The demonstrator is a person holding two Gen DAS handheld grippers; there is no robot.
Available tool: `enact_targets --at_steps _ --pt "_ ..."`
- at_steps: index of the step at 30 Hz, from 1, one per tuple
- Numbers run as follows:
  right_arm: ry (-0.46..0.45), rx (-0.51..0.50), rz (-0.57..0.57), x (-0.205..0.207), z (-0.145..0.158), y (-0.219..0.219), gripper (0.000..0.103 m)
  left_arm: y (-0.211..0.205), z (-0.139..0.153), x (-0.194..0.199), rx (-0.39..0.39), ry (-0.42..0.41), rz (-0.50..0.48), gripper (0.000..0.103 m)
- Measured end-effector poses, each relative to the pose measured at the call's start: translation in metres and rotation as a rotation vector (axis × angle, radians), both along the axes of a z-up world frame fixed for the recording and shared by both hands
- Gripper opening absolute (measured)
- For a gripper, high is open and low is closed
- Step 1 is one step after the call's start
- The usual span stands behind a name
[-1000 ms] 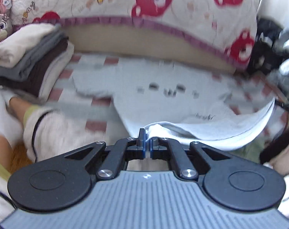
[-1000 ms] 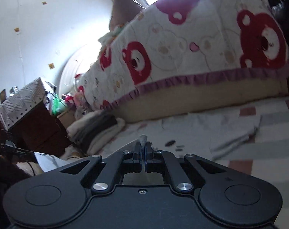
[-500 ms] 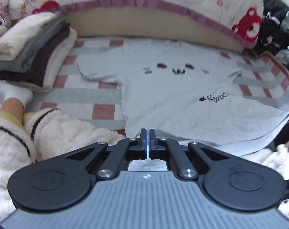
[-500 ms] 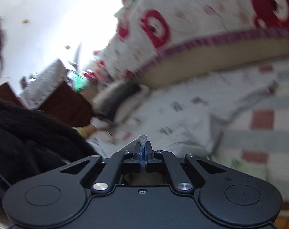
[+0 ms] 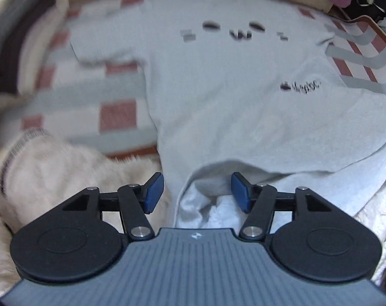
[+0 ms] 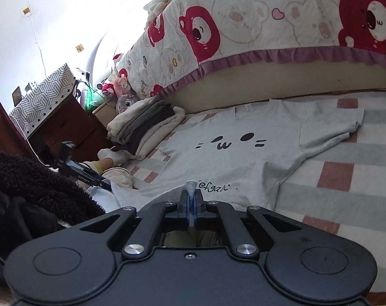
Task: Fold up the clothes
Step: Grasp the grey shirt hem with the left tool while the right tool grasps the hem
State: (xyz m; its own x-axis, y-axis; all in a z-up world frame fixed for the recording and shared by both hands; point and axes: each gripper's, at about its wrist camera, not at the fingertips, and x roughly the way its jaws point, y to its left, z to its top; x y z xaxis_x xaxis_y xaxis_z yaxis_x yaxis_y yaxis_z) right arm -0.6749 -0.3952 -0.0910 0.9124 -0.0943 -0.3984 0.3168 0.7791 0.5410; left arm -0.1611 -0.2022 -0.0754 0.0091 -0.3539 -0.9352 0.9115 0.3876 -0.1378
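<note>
Ahead of my left claw (image 5: 197, 191), spread wide and empty, the grey T-shirt (image 5: 231, 97) lies flat, unfolded; my right claw (image 6: 190, 199) pinches its hem. Folded stack (image 6: 144, 125) sits beyond-left.

- One pale grey cotton T-shirt (image 6: 244, 158) before me.
- One stack of folded clothes (image 6: 144, 127).
- One bear-print quilt (image 6: 269, 25).
- My two blue-padded fingers (image 5: 154, 191) per gripper.

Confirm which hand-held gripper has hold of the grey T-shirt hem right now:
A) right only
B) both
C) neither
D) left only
A: the right hand-held gripper is shut on a pinch of the grey T-shirt, while the left hand-held gripper is wide open above the hem.
</note>
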Motion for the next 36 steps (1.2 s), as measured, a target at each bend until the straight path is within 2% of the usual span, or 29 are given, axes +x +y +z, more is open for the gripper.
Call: enact_targets --at_steps 1,2,6,9,10,12,15,18,22,26,28,30,31,32,33,36 --pt "0.000 -0.001 0.001 0.000 0.000 0.000 0.005 0.003 0.001 -0.002 -0.010 0.009 -0.006 0.019" --pt "-0.001 -0.003 0.003 0.000 0.000 0.001 0.005 0.006 0.004 -0.005 -0.029 0.008 -0.023 0.006" --pt "-0.022 -0.011 0.000 -0.007 0.001 0.006 0.005 0.028 0.049 -0.036 -0.176 -0.135 -0.063 0.007" --pt "-0.094 0.022 -0.028 -0.026 -0.005 0.015 0.005 0.049 0.082 -0.062 -0.228 -0.283 -0.078 0.004" --pt "-0.110 0.040 -0.033 -0.030 -0.009 0.018 0.005 0.056 0.089 -0.070 -0.236 -0.317 -0.083 0.004" --pt "-0.141 0.076 -0.042 -0.038 -0.016 0.025 0.005 0.067 0.090 -0.077 -0.215 -0.334 -0.077 0.003" --pt "-0.152 0.106 -0.031 -0.040 -0.024 0.031 0.005 0.071 0.073 -0.078 -0.166 -0.320 -0.059 0.000" --pt "-0.106 0.096 -0.012 -0.030 -0.027 0.028 0.005 0.070 0.058 -0.076 -0.143 -0.341 -0.055 0.000" --pt "0.037 0.093 0.025 -0.022 -0.028 0.022 0.005 0.064 0.068 -0.072 -0.171 -0.348 -0.030 0.001" --pt "0.194 0.093 0.073 -0.016 -0.028 0.017 0.010 0.051 0.074 -0.054 -0.152 -0.296 0.003 0.012" --pt "0.284 0.098 0.122 -0.015 -0.028 0.018 0.013 0.041 0.068 -0.042 -0.124 -0.235 0.002 0.026" --pt "0.309 0.077 0.125 -0.018 -0.019 0.020 0.017 0.030 0.058 -0.034 -0.095 -0.171 -0.012 0.028" --pt "0.291 0.067 0.112 -0.019 -0.011 0.021 0.025 0.025 0.052 -0.030 -0.078 -0.140 -0.026 0.030" --pt "0.273 0.058 0.099 -0.020 -0.003 0.022 0.042 0.020 0.045 -0.029 -0.058 -0.118 -0.034 0.032" --pt "0.255 0.049 0.085 -0.021 0.005 0.023 0.050 0.017 0.038 -0.027 -0.038 -0.100 -0.037 0.037" --pt "0.322 -0.031 0.073 -0.002 0.021 0.034 0.052 0.012 0.019 -0.026 -0.001 -0.055 -0.056 0.039"
